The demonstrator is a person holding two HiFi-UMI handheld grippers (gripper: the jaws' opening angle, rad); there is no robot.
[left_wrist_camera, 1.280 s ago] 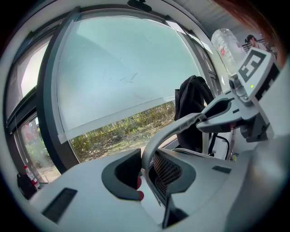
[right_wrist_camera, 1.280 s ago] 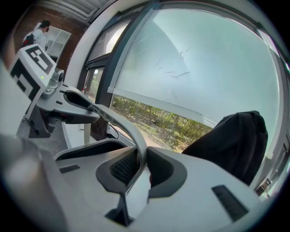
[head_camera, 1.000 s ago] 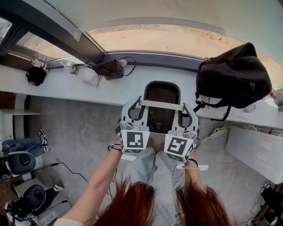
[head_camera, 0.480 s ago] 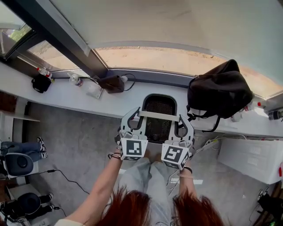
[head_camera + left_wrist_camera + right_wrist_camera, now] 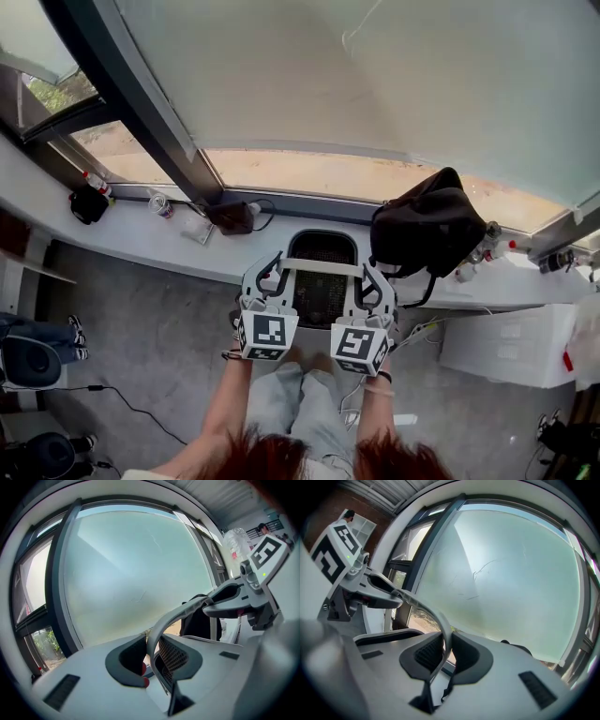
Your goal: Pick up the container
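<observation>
- Frosted, pale green glass fills the upper part of the head view: a big window, with a dark frame post slanting across its left side.
- A grey floor spreads below, and a long white ledge runs under the window from left to right.
- A white box stands on the floor at the right, below the ledge.
- A black backpack sits on the ledge, right of centre.
- The container, a black mesh bin with a pale rim, hangs in the air between the two grippers, in front of the person's outstretched forearms. The head view shows it over the near edge of the ledge, with the backpack just to its right.
- The left gripper is clenched on the left side of the rim. In its own view the pale rim band rises from between its pads, and the container's mesh lies against the right-hand pad.
- The right gripper is clamped on the right side of the rim. Its view shows the pale band pinched between the two dark pads.
- Small things stand on the ledge at the left: a dark pouch and a clear bottle.
</observation>
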